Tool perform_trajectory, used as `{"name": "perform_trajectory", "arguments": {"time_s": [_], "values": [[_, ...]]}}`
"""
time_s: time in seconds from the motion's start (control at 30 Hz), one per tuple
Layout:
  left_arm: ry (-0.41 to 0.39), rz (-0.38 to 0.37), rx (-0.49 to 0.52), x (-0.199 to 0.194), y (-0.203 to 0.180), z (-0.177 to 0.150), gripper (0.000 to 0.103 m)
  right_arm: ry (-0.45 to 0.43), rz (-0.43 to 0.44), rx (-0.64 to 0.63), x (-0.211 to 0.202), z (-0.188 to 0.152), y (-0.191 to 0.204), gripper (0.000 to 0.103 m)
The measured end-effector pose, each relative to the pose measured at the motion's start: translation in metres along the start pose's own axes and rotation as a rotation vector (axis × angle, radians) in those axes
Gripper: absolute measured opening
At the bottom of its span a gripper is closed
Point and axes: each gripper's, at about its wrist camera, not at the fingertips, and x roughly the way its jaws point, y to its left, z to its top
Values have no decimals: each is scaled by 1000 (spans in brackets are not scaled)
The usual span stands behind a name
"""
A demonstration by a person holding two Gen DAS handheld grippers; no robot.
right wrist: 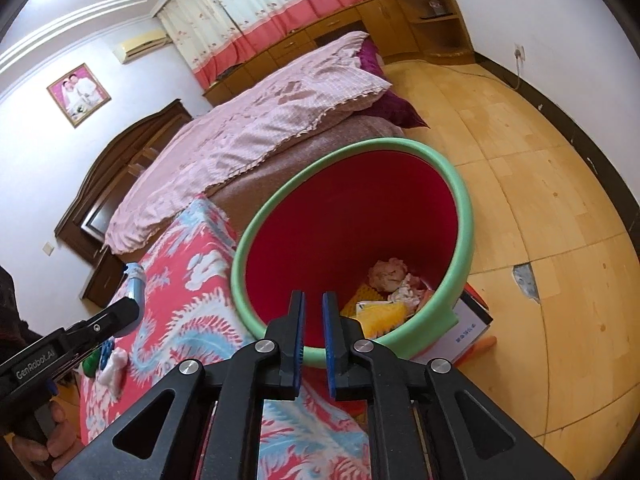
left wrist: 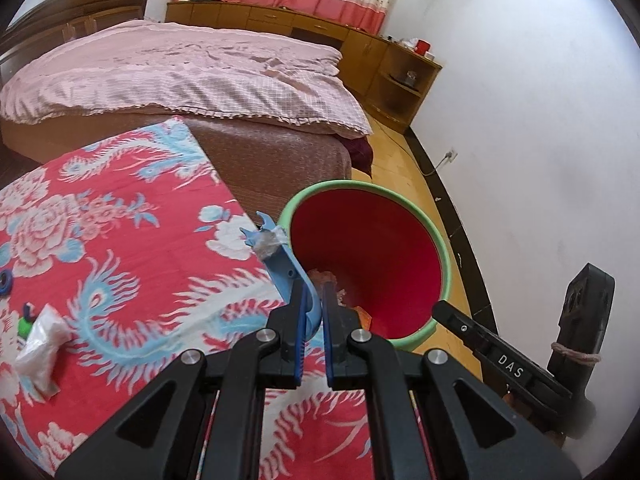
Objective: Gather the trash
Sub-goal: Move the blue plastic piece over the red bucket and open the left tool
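Left gripper (left wrist: 314, 300) clamps blue plastic piece (left wrist: 286, 268) at green rim of red bin (left wrist: 400, 272), beside floral cloth (left wrist: 132, 240). Right gripper (right wrist: 313, 312) empty, jaws slightly parted, aimed into bin.

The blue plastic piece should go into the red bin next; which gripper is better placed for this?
Left. The left gripper already holds the blue plastic piece at the red bin's green rim. The right gripper holds nothing above the bin.

Blue plastic piece (left wrist: 280, 264) tilts over red, green-rimmed bin (left wrist: 446, 264).
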Motion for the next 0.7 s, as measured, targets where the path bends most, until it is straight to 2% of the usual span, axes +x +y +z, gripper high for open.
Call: {"name": "perform_trajectory", "arguments": {"time_s": [0.47, 0.6, 0.63, 0.7], "values": [[65, -30, 60, 49, -29, 9, 6, -17, -15, 37, -4, 6, -22, 15], [106, -75, 86, 62, -38, 9, 6, -22, -24, 47, -5, 9, -27, 20], [109, -75, 86, 62, -39, 9, 7, -25, -24, 47, -5, 9, -28, 23], [118, -75, 86, 64, -41, 8, 18, -29, -24, 47, -7, 10, -29, 23]]}}
